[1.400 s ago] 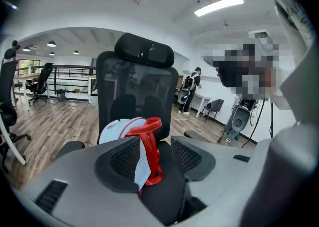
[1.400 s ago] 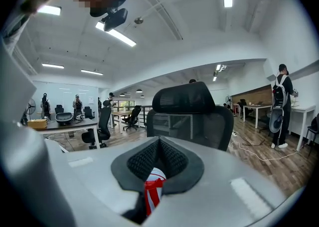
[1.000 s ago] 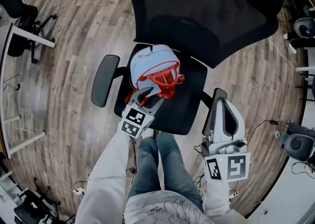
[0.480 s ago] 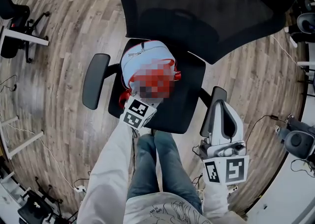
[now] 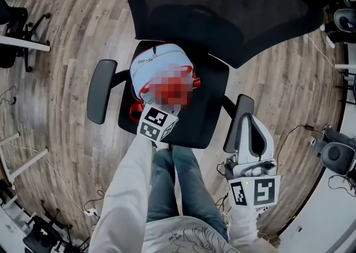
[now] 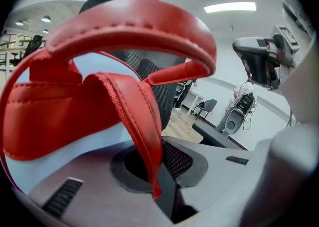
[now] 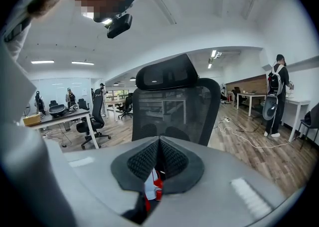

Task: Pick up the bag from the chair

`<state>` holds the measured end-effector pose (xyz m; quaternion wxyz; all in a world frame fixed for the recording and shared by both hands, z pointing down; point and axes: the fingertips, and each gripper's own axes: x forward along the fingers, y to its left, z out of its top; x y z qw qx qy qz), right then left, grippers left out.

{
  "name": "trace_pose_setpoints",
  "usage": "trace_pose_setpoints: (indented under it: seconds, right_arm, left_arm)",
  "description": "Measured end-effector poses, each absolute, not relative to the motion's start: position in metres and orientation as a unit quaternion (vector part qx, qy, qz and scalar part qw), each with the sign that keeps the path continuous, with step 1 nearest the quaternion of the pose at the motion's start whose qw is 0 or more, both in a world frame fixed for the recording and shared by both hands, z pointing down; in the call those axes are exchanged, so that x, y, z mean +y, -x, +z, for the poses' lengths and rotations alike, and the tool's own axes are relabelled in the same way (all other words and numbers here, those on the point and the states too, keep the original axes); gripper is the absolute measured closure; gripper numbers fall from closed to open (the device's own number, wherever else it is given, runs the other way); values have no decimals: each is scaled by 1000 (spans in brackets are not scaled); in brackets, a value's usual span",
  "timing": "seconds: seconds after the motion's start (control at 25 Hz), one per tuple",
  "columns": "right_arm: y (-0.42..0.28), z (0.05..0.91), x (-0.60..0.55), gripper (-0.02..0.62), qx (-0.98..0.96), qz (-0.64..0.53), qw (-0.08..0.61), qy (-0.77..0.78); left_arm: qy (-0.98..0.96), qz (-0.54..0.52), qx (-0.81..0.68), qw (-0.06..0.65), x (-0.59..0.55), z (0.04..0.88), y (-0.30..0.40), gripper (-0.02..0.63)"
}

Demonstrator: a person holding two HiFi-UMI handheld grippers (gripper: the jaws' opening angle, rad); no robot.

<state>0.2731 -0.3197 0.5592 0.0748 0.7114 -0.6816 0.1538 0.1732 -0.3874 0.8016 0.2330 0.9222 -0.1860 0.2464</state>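
Note:
A light-blue bag with red handles rests on the black seat of an office chair. My left gripper reaches over the seat's front edge to the bag's near side. In the left gripper view its jaws are shut on a thin red strap, and the thick red handle arches above. My right gripper hangs beside the right armrest, apart from the bag. Its jaws are shut with nothing in them; a sliver of the bag shows below their closed tips.
The chair's wide mesh backrest rises behind the bag, and the left armrest flanks it. The person's legs stand at the seat's front. Other office chairs and desks stand left; a grey device and cables lie right.
My left gripper has pushed forward onto the bag's red handles and shut on the strap. The right gripper has stayed beside the armrest.

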Motion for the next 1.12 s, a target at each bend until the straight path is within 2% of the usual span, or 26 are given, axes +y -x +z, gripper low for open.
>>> trace_pose_setpoints:
  seconds: [0.16,0.44,0.6,0.92,1.12]
  right_arm:
    - [-275,562,-319,584,-677,158,76,-715]
    - [-277,552,-327,584,-678,154,61,-716]
    - [-271,539,-333,584,-682,145,55,-715]
    - [-260,514,-330,584,-687,137,37,-712]
    - [-255,491,-331,584,-694,120,26,-709]
  left_arm:
    - [-927,233,-167,242,-376,787,-172,586]
    - [-935,199,-142,258,-353,747,-175,589]
    - [-940,201,-130,243,-349,728,-175,589]
    - [-936,154,-172,266,-373,679,-159,589]
    - [-946,159,-170,226,-373,644,-155,589]
